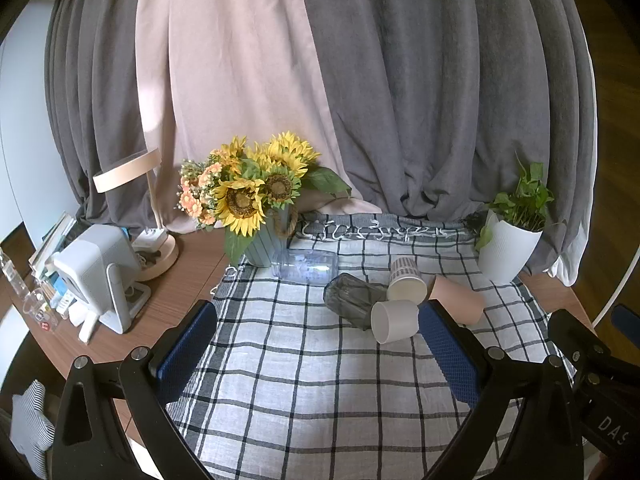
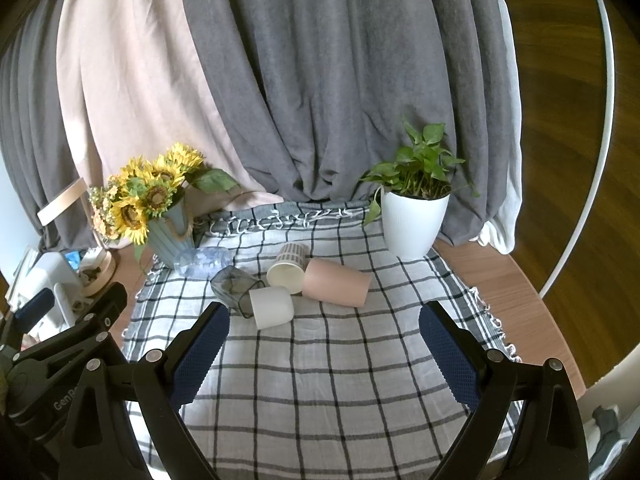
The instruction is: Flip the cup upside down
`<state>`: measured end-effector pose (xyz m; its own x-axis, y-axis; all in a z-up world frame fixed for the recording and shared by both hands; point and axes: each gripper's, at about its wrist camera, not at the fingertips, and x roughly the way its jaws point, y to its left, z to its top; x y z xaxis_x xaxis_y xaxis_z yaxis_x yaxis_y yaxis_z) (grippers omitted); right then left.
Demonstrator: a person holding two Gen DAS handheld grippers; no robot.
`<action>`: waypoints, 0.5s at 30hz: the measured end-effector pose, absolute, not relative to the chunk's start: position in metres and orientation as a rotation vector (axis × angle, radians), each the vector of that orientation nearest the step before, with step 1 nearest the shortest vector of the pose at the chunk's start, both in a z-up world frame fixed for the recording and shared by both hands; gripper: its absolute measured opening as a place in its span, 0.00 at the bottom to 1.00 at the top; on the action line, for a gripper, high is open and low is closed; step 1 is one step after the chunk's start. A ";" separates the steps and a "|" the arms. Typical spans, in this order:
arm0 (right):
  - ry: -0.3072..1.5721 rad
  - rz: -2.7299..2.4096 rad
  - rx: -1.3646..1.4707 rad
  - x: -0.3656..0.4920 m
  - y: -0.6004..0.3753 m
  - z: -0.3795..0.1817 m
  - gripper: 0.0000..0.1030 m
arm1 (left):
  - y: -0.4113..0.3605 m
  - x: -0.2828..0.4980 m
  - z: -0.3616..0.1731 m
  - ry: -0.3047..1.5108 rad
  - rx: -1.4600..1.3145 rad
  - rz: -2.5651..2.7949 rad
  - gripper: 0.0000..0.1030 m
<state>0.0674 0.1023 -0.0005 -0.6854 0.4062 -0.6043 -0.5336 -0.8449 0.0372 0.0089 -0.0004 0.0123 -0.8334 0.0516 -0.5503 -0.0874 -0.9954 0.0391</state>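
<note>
Your left gripper (image 1: 320, 344) hangs over the checked cloth (image 1: 320, 400) with its jaws spread wide and nothing between them; its blue pads (image 1: 188, 344) frame bare cloth. Your right gripper (image 2: 324, 344) is the same: jaws wide apart, empty, above the cloth (image 2: 320, 392). In the left view the right gripper's black frame shows at 4 o'clock; in the right view the left one sits at 8 o'clock.

The cups lie on their sides in a cluster just past your fingertips. In the right view the nearest is the white cup (image 2: 272, 306), at 11 o'clock from the gap between your jaws, its mouth not in sight. Touching its left side is the grey glass (image 2: 236, 287), tipped over. Behind the white cup lies the patterned cup (image 2: 289, 267), mouth toward you, and pressed against its right is the pink cup (image 2: 336, 282), at 12 o'clock. A clear glass (image 2: 204, 261) lies farther back at 10 o'clock, against the vase.

In the left view the white cup (image 1: 394, 320) is just beside your right pad, mouth facing you, with the grey glass (image 1: 352, 298) at its left, the patterned cup (image 1: 406, 280) behind, and the pink cup (image 1: 456, 298) partly hidden by the pad. The clear glass (image 1: 306, 266) lies at 12 o'clock.

At the far edge stand the sunflowers (image 2: 152, 196) at 10 o'clock and the plant (image 2: 414, 216) at 1 o'clock, before the curtains (image 2: 320, 80).
</note>
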 end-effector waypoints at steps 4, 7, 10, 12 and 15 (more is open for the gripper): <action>0.286 2.474 -0.817 0.068 0.103 -0.001 0.93 | 0.000 0.009 0.013 0.097 -0.878 2.937 1.00; 0.286 2.473 -0.817 0.066 0.103 0.000 0.93 | -0.001 0.009 0.013 0.099 -0.877 2.934 1.00; 0.286 2.474 -0.817 0.065 0.103 0.000 0.93 | -0.001 0.009 0.013 0.099 -0.877 2.932 1.00; 0.285 2.472 -0.816 0.065 0.103 0.000 0.93 | -0.001 0.009 0.013 0.101 -0.877 2.931 1.00; 0.285 2.473 -0.816 0.065 0.103 0.000 0.93 | -0.001 0.008 0.013 0.100 -0.874 2.920 1.00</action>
<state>0.0647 0.1026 -0.0003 -0.6856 0.4075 -0.6032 -0.5342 -0.8446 0.0366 0.0078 -0.0010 0.0133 -0.8319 0.0689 -0.5506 -0.1066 -0.9936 0.0367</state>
